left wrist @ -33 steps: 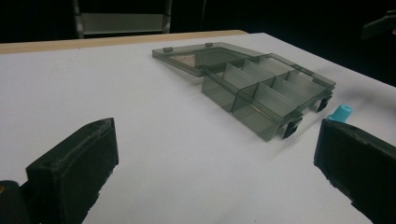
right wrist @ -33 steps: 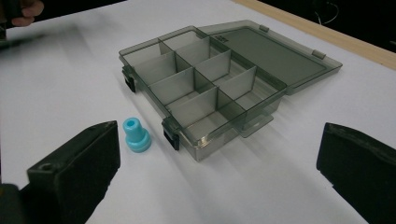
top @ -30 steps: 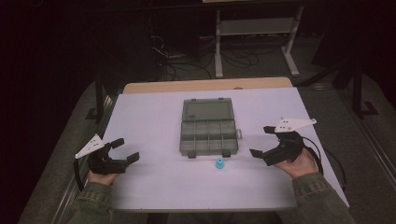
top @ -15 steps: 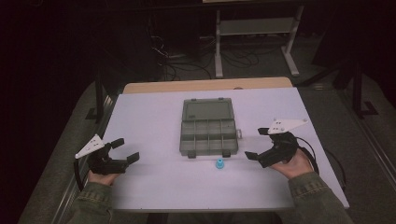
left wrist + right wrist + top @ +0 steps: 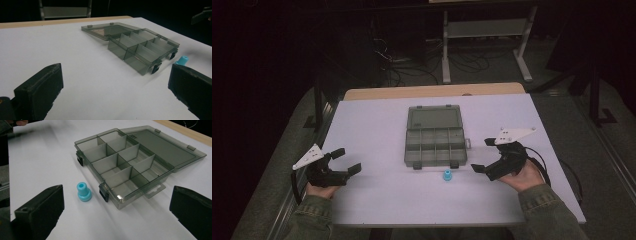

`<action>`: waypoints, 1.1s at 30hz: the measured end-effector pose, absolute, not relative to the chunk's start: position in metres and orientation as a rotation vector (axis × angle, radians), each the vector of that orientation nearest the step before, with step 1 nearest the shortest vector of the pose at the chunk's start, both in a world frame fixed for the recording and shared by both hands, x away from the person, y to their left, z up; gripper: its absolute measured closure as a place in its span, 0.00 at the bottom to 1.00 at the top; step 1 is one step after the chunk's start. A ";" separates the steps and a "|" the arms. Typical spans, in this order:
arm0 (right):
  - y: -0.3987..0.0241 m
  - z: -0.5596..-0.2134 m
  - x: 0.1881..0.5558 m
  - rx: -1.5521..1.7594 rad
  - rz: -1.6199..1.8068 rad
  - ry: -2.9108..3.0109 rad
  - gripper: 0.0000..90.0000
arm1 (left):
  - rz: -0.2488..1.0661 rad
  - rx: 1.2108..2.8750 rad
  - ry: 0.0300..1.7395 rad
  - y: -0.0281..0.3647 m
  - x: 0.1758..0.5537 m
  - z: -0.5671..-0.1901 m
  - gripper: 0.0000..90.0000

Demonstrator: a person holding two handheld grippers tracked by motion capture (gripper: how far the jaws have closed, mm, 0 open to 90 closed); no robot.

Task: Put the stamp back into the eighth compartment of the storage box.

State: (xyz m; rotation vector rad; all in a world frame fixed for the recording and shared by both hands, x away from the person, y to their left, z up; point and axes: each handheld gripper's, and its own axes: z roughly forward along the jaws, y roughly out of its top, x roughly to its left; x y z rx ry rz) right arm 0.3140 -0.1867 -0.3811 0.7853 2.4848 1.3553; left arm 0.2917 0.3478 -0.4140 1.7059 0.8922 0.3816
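My right gripper (image 5: 487, 156) and left gripper (image 5: 345, 160): both wide, empty; blue spool (image 5: 446, 175) beside open organizer box (image 5: 435, 141) on the tabletop (image 5: 372, 125).

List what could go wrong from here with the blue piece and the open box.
The blue piece is small, round and upright, so the right claw could tip or roll it. It stands close to the box latches, so a wide-open claw might bump the box. The compartments are narrow, so it could land on a divider.

L tool (image 5: 344, 165) & R tool (image 5: 486, 155): both w/ jaws wide apart, held low, hands gripping from behind.
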 end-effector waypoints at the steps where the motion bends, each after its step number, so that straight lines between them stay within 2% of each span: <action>1: -0.186 -0.381 0.314 0.780 1.354 2.487 0.00 | 0.382 1.705 0.893 0.348 0.292 -0.414 0.00; 33: -0.151 -0.392 0.312 0.666 1.279 2.645 0.00 | 0.379 1.711 0.887 0.347 0.292 -0.414 0.00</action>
